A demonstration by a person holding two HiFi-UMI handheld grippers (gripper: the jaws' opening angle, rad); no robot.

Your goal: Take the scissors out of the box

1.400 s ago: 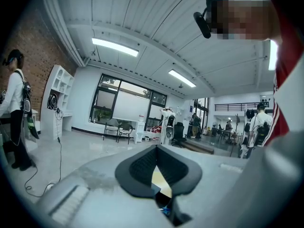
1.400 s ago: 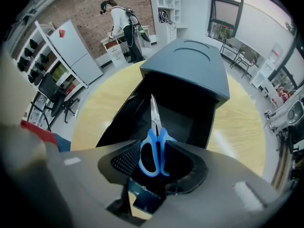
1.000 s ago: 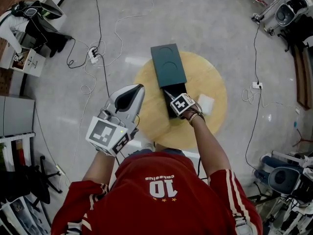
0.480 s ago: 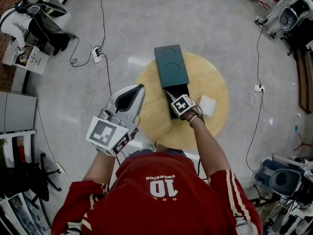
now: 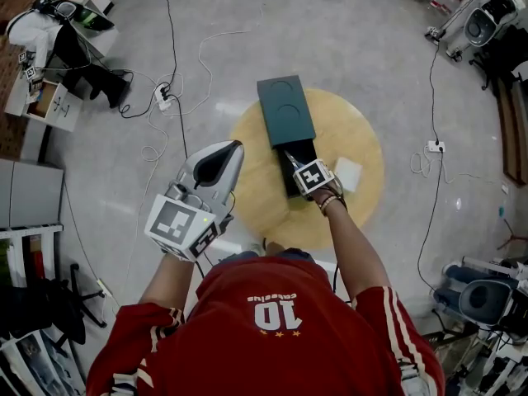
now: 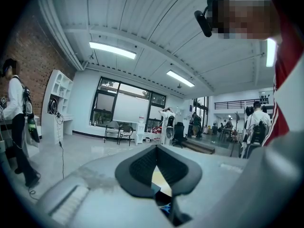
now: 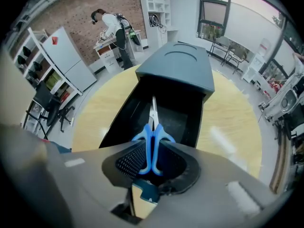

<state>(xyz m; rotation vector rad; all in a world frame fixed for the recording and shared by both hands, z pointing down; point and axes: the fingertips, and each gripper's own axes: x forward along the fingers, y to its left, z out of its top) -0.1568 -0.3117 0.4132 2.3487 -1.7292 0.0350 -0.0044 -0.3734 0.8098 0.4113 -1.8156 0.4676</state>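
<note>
Your right gripper (image 7: pixel 152 159) points steeply down into the one box (image 7: pixel 180 68), jaws just closed tight on the handles of the single scissors (image 7: pixel 153 133) lying inside, while your left gripper (image 5: pixel 232 148) hovers level beside the table, pinched shut on nothing.

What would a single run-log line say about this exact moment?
right gripper: jaws just closed, shut on scissors handles | scissors: not yet out of open box | left gripper: shut, empty, off to the side
</note>
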